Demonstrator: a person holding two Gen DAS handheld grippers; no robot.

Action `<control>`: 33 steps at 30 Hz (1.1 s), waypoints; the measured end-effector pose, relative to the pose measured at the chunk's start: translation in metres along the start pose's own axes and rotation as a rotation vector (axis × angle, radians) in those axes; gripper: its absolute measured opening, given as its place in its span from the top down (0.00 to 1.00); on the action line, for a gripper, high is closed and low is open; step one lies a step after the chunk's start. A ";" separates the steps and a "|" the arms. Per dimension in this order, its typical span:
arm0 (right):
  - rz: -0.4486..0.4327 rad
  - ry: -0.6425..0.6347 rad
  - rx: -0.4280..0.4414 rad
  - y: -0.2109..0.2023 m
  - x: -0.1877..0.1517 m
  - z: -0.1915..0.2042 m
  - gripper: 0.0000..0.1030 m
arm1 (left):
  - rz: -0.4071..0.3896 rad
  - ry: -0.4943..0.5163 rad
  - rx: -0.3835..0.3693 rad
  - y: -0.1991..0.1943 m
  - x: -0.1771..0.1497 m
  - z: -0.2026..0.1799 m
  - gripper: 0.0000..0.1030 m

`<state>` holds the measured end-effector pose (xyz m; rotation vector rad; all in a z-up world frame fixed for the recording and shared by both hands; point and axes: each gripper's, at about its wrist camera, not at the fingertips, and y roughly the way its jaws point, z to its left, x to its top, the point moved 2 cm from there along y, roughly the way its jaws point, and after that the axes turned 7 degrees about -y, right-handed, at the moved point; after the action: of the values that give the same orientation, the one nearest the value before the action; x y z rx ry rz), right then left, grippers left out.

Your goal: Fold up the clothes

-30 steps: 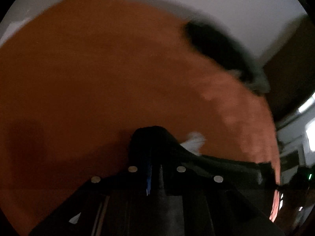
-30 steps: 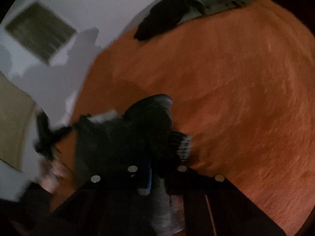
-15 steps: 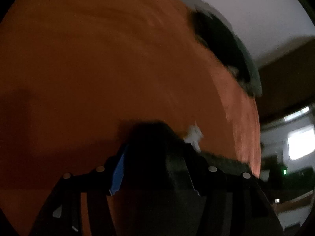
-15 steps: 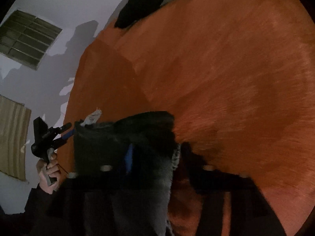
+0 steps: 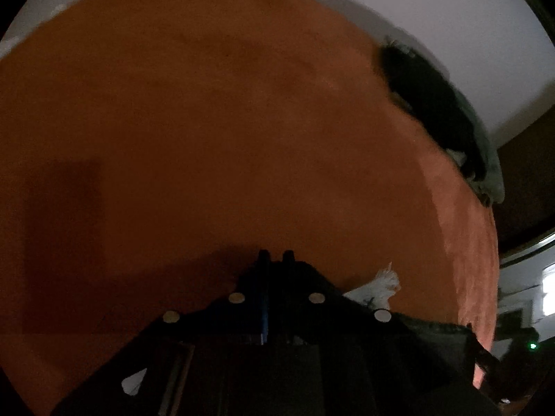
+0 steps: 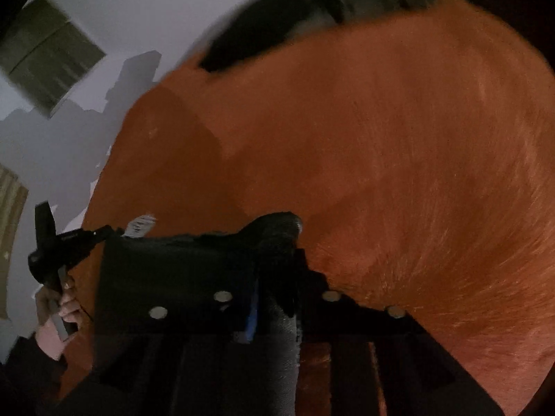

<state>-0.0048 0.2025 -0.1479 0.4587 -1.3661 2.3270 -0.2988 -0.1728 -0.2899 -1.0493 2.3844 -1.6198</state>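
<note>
— Where is the black garment (image 6: 173, 270) being kept?
— It is being held stretched over the near edge of the fuzzy orange blanket (image 5: 208, 121), its white label (image 5: 381, 282) being shown beside the left gripper (image 5: 275, 254).
— And the tools?
— The right gripper (image 6: 277, 242) is being closed, bunched dark cloth being squeezed between its fingers. The left gripper is being closed too, jaws almost together; whether cloth is being pinched there cannot be told. A heap of dark and grey clothes (image 5: 433, 114) is being left at the blanket's far edge.

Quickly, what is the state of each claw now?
Left claw: closing on the black garment.
Right claw: closing on the same garment.
</note>
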 end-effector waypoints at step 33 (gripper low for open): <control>0.057 0.166 0.064 -0.112 -0.189 0.000 0.72 | 0.311 0.008 -0.160 -0.065 -0.177 0.076 0.39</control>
<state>0.2140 0.2186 -0.1527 0.2416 -1.2446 2.4009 -0.0993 -0.1456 -0.3218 -0.6476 2.5602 -1.3499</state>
